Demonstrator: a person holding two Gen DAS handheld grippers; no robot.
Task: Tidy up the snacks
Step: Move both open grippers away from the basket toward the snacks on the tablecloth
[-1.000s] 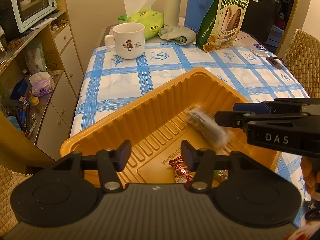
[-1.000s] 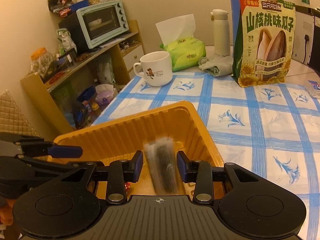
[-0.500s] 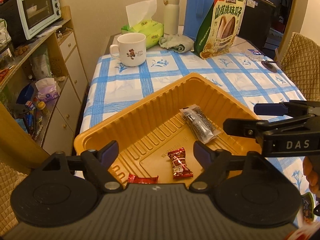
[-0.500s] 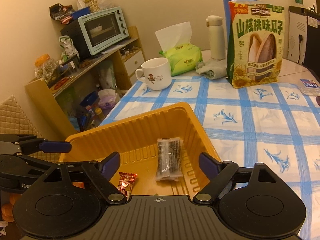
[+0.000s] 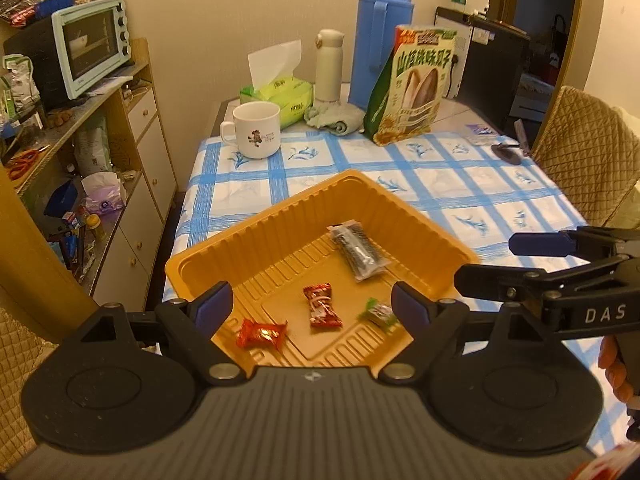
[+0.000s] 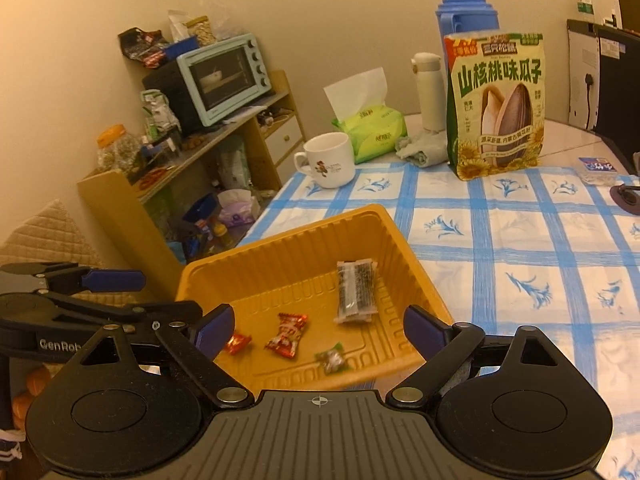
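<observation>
An orange plastic tray [image 5: 256,224] [image 6: 280,240] sits at the near corner of the checked table. In it lie a dark snack bar in clear wrap [image 5: 360,252] [image 6: 356,292], a red candy [image 5: 322,306] [image 6: 287,335], an orange-red candy [image 5: 260,333] [image 6: 237,343] and a green candy [image 5: 378,314] [image 6: 332,360]. My left gripper [image 5: 310,304] [image 6: 152,296] hovers above the tray's near side, jaws opening, nothing between them. My right gripper [image 6: 318,328] [image 5: 508,262] hovers by the tray's right side, jaws opening and empty too.
At the far end of the table stand a sunflower-seed bag [image 5: 416,88], a white mug [image 5: 256,130], a tissue pack [image 5: 280,96], a white flask [image 5: 329,66] and a blue thermos [image 5: 380,40]. A shelf with a toaster oven [image 5: 88,44] is left, a quilted chair [image 5: 580,148] right.
Both grippers opened wide and drew back and up from the tray. The dark snack bar left the right gripper and now lies in the tray; more candies have come into view.
</observation>
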